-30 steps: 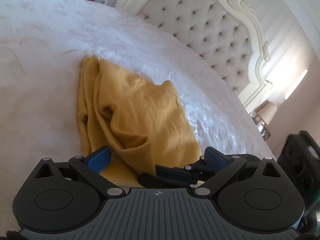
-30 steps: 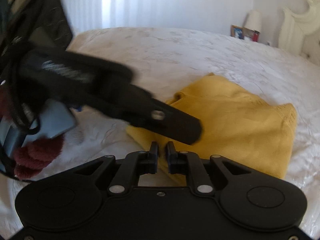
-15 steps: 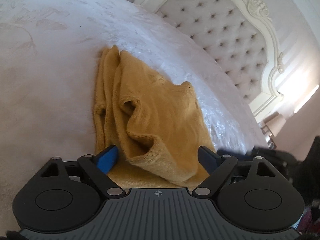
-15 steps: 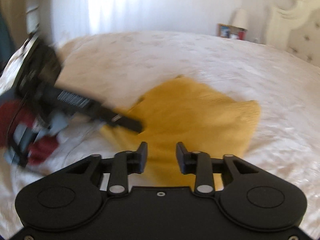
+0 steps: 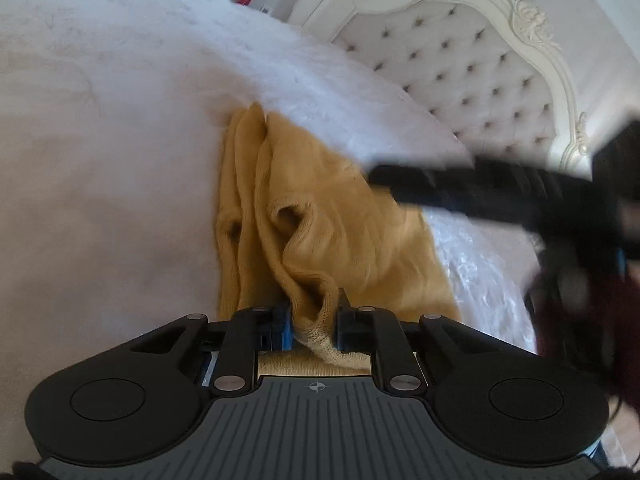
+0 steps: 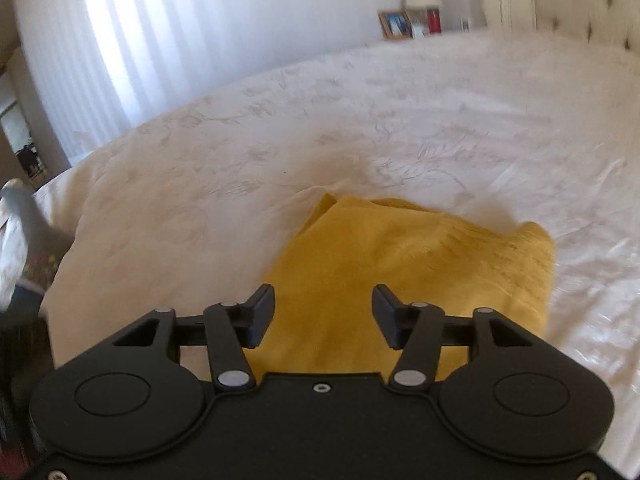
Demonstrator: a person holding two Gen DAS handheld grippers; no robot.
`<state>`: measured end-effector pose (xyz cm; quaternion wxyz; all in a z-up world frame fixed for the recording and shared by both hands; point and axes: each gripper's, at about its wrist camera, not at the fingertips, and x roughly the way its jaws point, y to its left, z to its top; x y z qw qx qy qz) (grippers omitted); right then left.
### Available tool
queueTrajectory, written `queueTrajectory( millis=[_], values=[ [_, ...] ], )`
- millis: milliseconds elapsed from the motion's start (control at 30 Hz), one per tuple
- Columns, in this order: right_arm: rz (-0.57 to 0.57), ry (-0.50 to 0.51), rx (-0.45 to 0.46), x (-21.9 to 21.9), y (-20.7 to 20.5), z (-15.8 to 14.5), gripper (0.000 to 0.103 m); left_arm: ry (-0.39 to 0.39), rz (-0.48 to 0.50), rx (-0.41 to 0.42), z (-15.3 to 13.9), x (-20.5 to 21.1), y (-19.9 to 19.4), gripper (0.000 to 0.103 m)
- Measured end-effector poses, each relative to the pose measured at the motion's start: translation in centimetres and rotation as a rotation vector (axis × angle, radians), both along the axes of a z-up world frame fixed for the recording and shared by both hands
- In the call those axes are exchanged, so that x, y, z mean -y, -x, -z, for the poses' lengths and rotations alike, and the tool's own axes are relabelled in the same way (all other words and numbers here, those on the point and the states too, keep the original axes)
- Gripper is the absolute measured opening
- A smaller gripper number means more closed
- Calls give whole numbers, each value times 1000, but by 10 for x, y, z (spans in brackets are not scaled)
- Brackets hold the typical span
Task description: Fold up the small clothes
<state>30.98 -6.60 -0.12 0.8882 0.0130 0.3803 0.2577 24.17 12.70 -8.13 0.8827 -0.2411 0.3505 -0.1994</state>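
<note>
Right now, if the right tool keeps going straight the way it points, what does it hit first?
Most likely the yellow garment lying on the bed: it fills the gap between the right tool's opening jaws, with nothing between them yet. Depth is uncertain.

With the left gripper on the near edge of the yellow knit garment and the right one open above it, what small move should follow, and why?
Probably bring the right gripper down onto the near edge of the mustard-yellow knit garment. The left gripper is closing on a bunched fold of that edge, while the right one's jaws are opening with nothing pinched between them, above the cloth on the white bedspread. Folding likely needs both corners held.
</note>
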Motion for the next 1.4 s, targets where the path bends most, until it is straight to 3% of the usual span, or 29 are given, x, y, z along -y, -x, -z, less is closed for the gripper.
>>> queueTrajectory(
  millis=[267, 400, 433, 533, 600, 733, 833, 900, 1000, 1067, 1133, 1200, 1333, 1400],
  values=[
    [72, 72, -128, -52, -63, 10, 67, -37, 23, 32, -5, 3, 3, 17],
    [82, 187, -186, -67, -76, 30, 71, -72, 36, 48, -7, 7, 1, 17],
    [77, 229, -187, -69, -76, 35, 70, -83, 38, 56, -8, 9, 2, 17],
    [45, 311, -137, -66, -67, 39, 42, -105, 43, 71, -10, 14, 2, 17],
    [38, 275, -134, -55, -62, 36, 25, -118, 50, 81, -10, 17, 2, 17],
    [34, 153, -73, -33, -48, 23, 22, -151, 50, 144, -15, 23, 10, 9],
    [4, 53, -44, -29, -41, 9, 22, -167, 36, 188, -24, 25, 23, 9],
    [-3, 51, -34, -36, -42, 7, 22, -178, 27, 203, -29, 24, 30, 9],
    [-13, 42, -99, -49, -55, 25, 33, -190, 13, 151, -24, 24, 29, 9],
    [-22, -63, -145, -46, -59, 34, 54, -176, -16, 80, -15, 18, 24, 12],
    [-20, -149, -110, -35, -53, 29, 54, -134, -40, 27, -9, 11, 23, 13],
    [6, -192, -52, -18, -45, 18, 54, -147, -47, 21, -12, 9, 24, 15],
    [107, -165, 36, 19, -26, 6, 55, -193, -64, 35, -21, 14, 30, 25],
    [151, -126, 63, 35, -11, 6, 54, -226, -86, 56, -27, 14, 34, 42]
  ],
)
